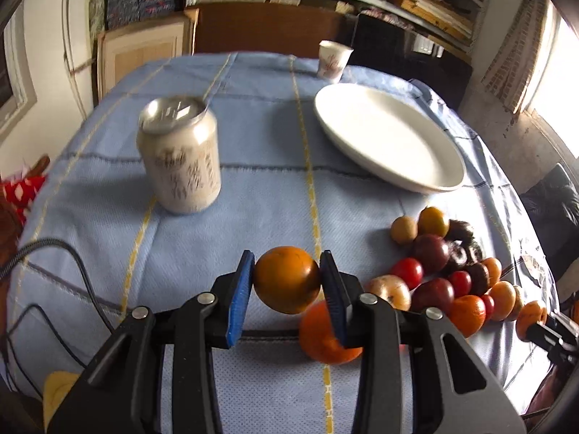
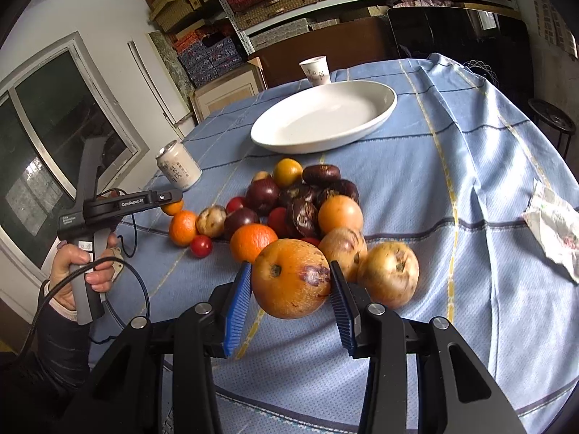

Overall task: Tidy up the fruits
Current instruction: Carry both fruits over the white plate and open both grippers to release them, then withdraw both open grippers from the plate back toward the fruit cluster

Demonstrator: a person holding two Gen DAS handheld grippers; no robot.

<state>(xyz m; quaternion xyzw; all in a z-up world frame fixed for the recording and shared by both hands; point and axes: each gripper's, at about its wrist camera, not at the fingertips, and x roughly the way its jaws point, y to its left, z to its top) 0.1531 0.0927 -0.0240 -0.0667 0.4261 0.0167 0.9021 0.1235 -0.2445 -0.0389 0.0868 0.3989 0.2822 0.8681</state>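
Observation:
My left gripper (image 1: 286,278) is shut on a small orange-yellow fruit (image 1: 286,279) and holds it above the blue cloth; it also shows in the right wrist view (image 2: 173,205). My right gripper (image 2: 289,282) is shut on a large orange fruit with a purple blotch (image 2: 291,277), lifted at the near side of the fruit pile (image 2: 289,202). The pile mixes oranges, dark purple fruits, small red ones and tan ones. A white oval plate (image 2: 325,119) lies empty behind the pile; it also shows in the left wrist view (image 1: 387,133).
A white drink can (image 1: 179,159) stands on the left of the blue checked tablecloth (image 1: 253,199). A paper cup (image 1: 333,59) stands at the far edge behind the plate. A crumpled wrapper (image 2: 553,224) lies at the right. A black cable (image 1: 54,282) trails at the left.

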